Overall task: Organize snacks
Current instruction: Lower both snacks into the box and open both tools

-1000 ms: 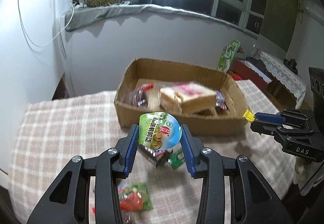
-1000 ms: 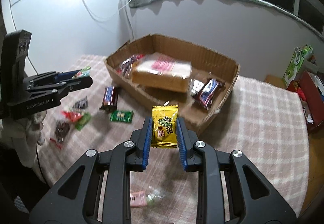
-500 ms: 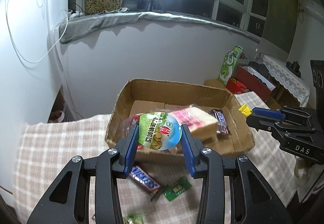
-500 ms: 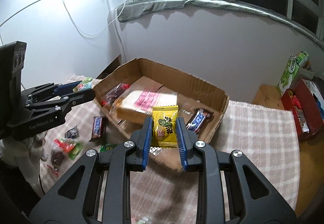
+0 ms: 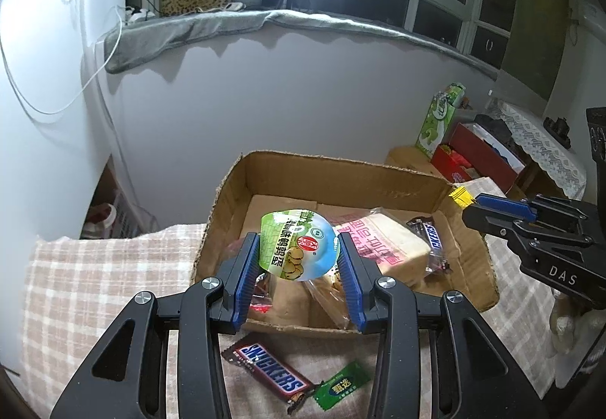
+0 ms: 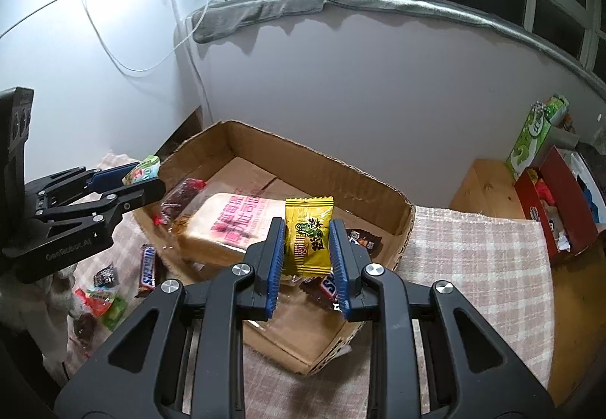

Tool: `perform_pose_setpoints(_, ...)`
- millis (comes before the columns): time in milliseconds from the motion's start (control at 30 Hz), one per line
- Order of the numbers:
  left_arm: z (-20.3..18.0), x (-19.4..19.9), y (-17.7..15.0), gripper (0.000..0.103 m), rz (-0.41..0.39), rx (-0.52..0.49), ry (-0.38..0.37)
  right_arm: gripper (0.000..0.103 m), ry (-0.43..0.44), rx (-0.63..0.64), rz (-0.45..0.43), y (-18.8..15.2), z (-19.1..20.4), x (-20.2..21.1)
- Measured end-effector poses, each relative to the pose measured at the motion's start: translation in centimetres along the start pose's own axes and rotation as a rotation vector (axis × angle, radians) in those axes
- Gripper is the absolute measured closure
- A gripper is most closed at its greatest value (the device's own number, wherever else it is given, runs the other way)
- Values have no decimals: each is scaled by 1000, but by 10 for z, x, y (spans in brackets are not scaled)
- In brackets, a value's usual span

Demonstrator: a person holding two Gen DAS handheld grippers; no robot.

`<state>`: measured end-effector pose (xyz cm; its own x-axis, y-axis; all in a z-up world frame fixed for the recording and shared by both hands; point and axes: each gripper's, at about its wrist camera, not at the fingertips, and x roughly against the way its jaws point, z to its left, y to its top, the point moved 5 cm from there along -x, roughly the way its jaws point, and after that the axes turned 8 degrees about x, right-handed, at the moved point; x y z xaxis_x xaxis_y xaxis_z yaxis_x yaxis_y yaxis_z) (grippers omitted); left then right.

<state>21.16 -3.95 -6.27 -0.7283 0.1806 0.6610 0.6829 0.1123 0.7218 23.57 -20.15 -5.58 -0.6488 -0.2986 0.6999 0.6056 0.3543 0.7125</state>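
My left gripper (image 5: 299,252) is shut on a round green-and-blue snack pack (image 5: 297,248) and holds it above the near left part of the open cardboard box (image 5: 341,169). My right gripper (image 6: 307,244) is shut on a yellow candy packet (image 6: 308,237) over the box's right side (image 6: 401,225). In the box lie a wrapped bread loaf (image 6: 231,222), a Snickers bar (image 5: 430,235) and a dark red packet (image 6: 181,195). Each gripper shows in the other's view: the right one (image 5: 469,201), the left one (image 6: 146,174).
On the checked tablecloth in front of the box lie a Snickers bar (image 5: 270,375) and a green sachet (image 5: 341,386). More small snacks (image 6: 102,305) lie left of the box. A red box (image 6: 560,203) and a green carton (image 6: 530,142) stand to the right.
Both grippers have moved forward with their snacks, from over the tablecloth to over the box. The box now fills more of both views.
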Motion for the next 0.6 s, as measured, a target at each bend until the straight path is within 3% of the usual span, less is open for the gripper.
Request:
perform_pose_setpoints(267, 2, -8, -1, 63, 16, -5, 10, 78, -14, -15, 20, -2, -11, -10)
perform_pose_setpoints(433, 1, -8, 0, 53, 15, -6, 18, 77, -26, -5, 22, -3, -10, -11)
perform_pose_setpoints(467, 1, -7, 0, 48, 15, -5, 15, 67, -27, -5, 20, -3, -9, -11)
perform_pose_setpoints(500, 2, -7, 0, 45, 14, -3, 13, 49, -36, -2, 14, -3, -9, -10)
perform_pose_setpoints(567, 2, -8, 0, 45, 16, -5, 15, 32, -56, 7, -6, -2, -8, -6)
perform_pose_setpoints(600, 3, -8, 0, 45, 15, -3, 18, 32, -60, 12, -9, -2, -7, -5)
